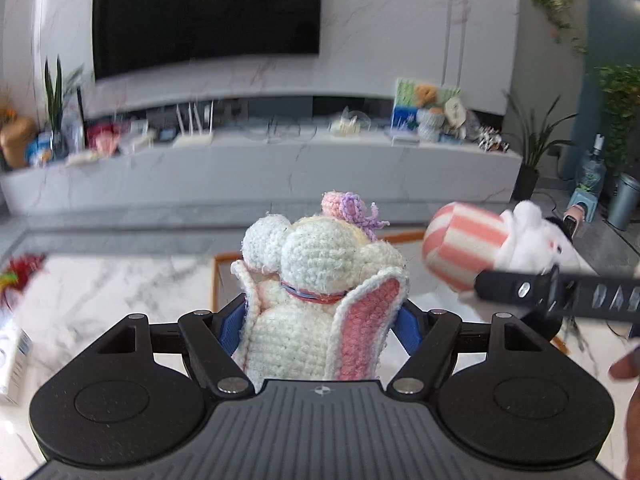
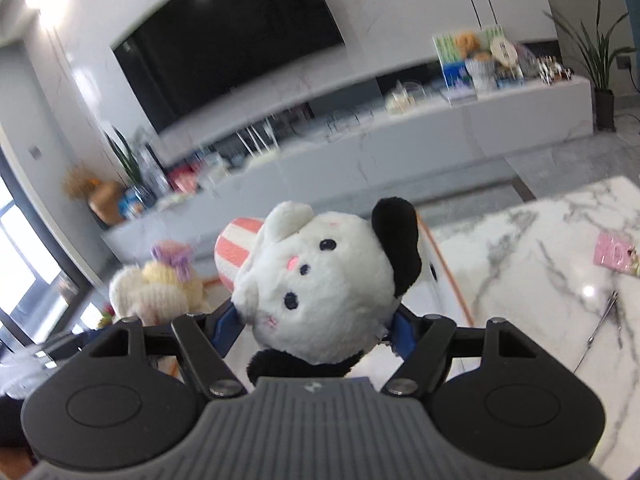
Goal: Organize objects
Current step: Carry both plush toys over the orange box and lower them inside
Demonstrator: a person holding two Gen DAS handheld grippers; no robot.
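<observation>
Crochet bunny (image 1: 320, 300), white w/ pink ears, pinched by left fingers (image 1: 230, 332); right fingers (image 2: 224, 328) pinch b&w plush (image 2: 320, 284).

The left tongs (image 1: 320, 320) clamp a crocheted white rabbit (image 1: 316, 296), its pink-lined ear (image 1: 366, 324) hanging toward the camera and a pink and purple tuft (image 1: 348, 208) showing at its far end. The toy is held above a white marble worktop (image 1: 112, 292). To the right, the right tongs (image 1: 560, 292) reach in from the frame's edge, carrying a white plush toy (image 1: 528, 236) with a pink-and-white striped part (image 1: 464, 240). Part of a hand (image 1: 628, 368) shows at the right border. Behind, a dark television (image 1: 208, 16) hangs on a marble wall over a long low cabinet (image 1: 280, 168) crowded with small items, with potted plants (image 1: 536, 140) at the right.
</observation>
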